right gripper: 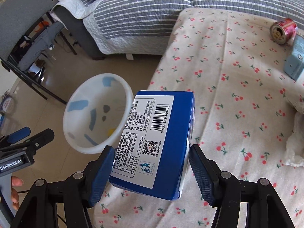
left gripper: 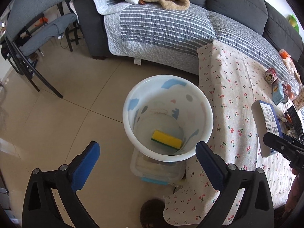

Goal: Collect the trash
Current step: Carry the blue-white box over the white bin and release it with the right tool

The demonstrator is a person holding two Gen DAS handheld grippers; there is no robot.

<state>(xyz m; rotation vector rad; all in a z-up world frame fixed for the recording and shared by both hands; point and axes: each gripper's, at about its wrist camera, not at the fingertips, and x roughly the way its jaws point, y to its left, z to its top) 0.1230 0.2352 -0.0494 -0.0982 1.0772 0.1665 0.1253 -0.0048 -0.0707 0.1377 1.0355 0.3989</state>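
Note:
A white bin with blue and grey patches stands on a clear plastic box by the table's left edge; a yellow-green sponge lies inside. My left gripper is open and empty just in front of the bin. My right gripper is shut on a blue box with a barcode label, held above the cherry-print tablecloth beside the bin. The box also shows in the left wrist view. A red can and a light blue carton lie on the table's far right.
A grey sofa with a striped quilt and tan blanket runs behind the table. A dark chair stands at the left on the tiled floor. A white crumpled tissue lies at the table's right edge. More clutter sits far right.

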